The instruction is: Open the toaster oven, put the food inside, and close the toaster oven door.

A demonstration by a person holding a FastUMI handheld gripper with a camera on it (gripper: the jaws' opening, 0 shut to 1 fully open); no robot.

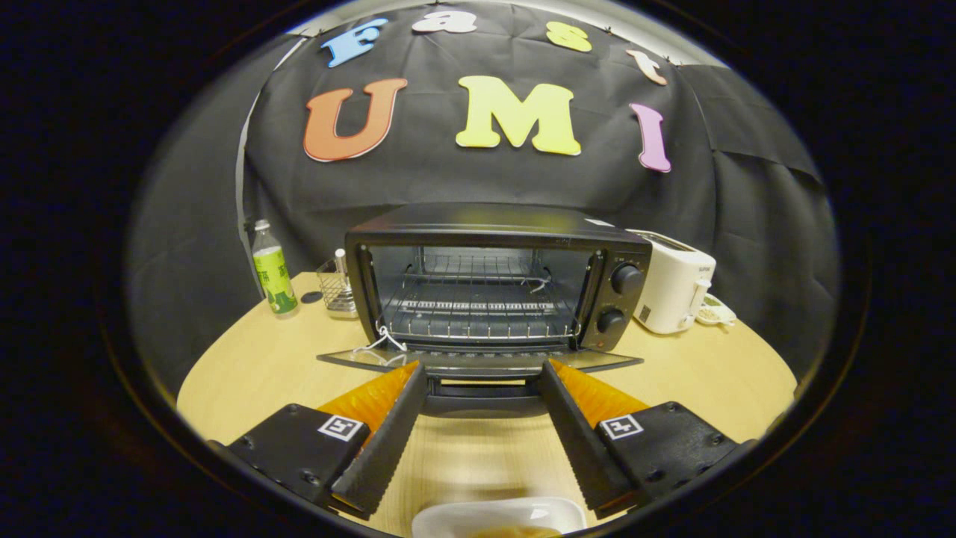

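Gaping gripper (pixel 482 370) fingers flank handle of open toaster oven (pixel 493 280) door (food dish (pixel 499 515) beneath).

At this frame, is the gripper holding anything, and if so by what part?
Nothing is held. The gripper is open, its fingers spread apart just short of the handle of the lowered oven door, neither finger pressing on it.
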